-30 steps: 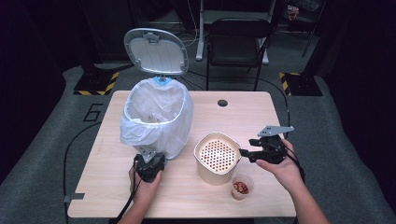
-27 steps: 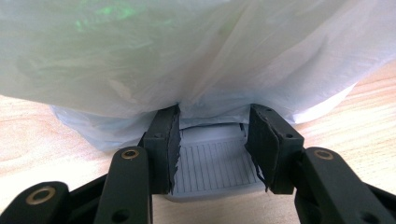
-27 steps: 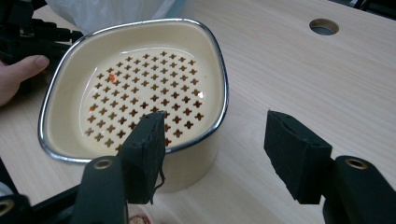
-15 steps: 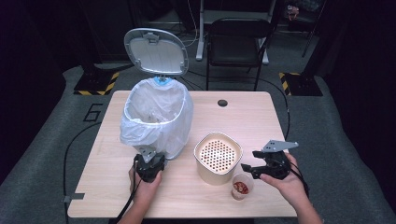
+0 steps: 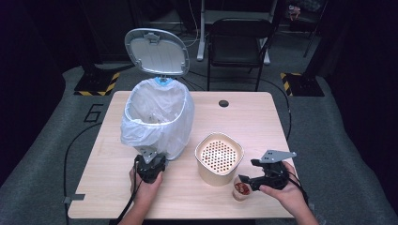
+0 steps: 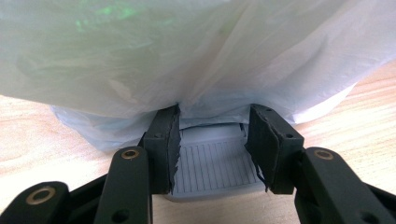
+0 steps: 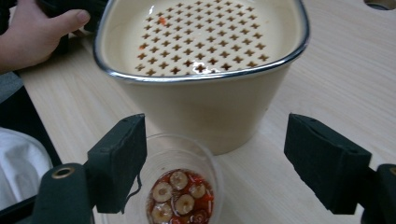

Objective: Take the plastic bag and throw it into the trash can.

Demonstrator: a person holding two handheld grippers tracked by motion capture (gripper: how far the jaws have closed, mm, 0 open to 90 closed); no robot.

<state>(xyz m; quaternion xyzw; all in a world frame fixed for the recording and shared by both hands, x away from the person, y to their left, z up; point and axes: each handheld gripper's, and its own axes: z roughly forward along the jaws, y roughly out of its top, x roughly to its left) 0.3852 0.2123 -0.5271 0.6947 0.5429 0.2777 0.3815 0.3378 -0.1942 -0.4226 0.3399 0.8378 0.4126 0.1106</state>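
Note:
A white-bagged pedal bin stands on the table's left half with its grey lid raised. At the bin's foot my left gripper is shut on the grey ribbed pedal, one pad on each side of it. A cream pot with a perforated insert sits right of the bin. Just in front of the pot is a small clear cup of red-and-pale slices. My right gripper is low over the cup, and its jaws have just been opening. The cup sits between them near the left pad, unpressed.
The wooden table has a dark round hole at the back. A black chair stands behind it. Cables trail off the front-left edge. The person's left hand shows beyond the pot in the right gripper view.
My right gripper has come down and toward the table's near edge, from beside the pot to the cup, with its jaws wider apart. The left gripper and bin have not moved.

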